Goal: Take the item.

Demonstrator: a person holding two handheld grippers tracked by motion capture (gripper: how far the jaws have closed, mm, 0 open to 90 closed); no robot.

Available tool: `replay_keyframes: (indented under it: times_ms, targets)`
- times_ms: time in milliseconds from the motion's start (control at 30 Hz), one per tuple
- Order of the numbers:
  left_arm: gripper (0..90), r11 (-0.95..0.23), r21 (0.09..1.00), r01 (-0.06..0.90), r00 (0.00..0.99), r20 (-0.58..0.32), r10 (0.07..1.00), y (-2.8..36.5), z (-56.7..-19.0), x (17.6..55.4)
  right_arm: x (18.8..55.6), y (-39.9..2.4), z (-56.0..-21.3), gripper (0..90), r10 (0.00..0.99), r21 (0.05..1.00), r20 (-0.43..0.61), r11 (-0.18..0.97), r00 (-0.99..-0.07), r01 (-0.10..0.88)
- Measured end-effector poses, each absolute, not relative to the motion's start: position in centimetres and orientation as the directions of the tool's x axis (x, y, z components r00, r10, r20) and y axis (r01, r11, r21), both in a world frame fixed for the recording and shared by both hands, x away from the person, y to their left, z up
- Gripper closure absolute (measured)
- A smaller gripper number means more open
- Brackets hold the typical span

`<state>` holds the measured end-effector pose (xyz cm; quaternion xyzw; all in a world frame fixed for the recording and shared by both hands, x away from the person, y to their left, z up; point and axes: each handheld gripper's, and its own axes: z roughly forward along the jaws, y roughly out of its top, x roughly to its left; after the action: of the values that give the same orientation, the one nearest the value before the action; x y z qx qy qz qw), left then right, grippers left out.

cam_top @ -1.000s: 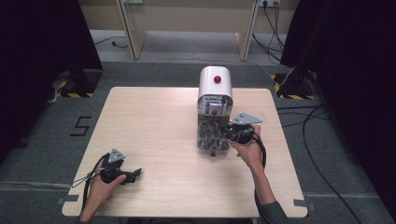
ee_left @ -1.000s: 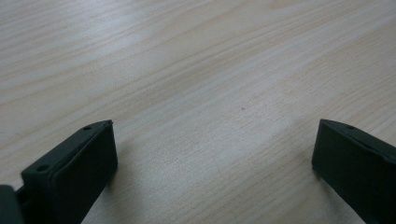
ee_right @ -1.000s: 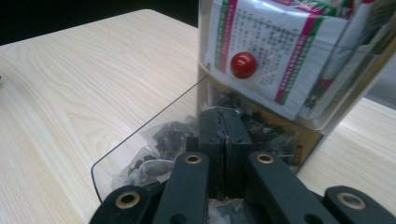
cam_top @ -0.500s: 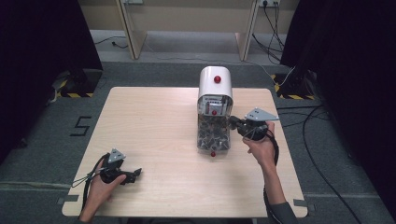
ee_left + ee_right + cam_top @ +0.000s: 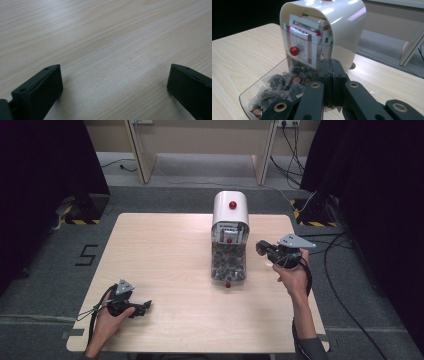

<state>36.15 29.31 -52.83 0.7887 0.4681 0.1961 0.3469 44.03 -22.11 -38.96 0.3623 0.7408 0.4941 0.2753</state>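
Lifted and drawn back to the right since a second ago: right gripper [image 5: 261, 248], then down beside the clear drawer near its front end, now raised off the table [image 5: 165, 245] just beside the drawer's right side, jaws pressed together on nothing that can be made out in the right gripper view. Unmoved meanwhile: left gripper [image 5: 146, 307], resting at the near left corner of the table, jaws spread wide over bare wood in the left gripper view, well apart from everything else. Standing right of centre toward the far edge: white dispenser [image 5: 230, 210] with a rounded hood and a red knob on top, its upper compartment packed with upright paper sachets behind a small red knob. Pulled out toward the person: clear drawer [image 5: 254, 88], heaped with small see-through packets [image 5: 279, 87] of dark dried pieces, several with round brown labels, a red knob at its front edge. Likely risks: closed jaws nudging the drawer sideways or tipping the light dispenser on the way back in; a pinch catching two packets at once, or spilling the heap over the low wall.
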Motion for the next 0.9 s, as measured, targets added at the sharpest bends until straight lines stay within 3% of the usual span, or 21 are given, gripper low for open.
replay_keyframes:
  times_ms: [900]
  targets:
    - [0.0,-0.321,0.731,0.602,0.485,-0.016,0.875,29.3,-52.8,36.2,47.7,-26.0,-40.3,89.4,0.897,0.923,-0.013,0.181,-0.443,0.34]
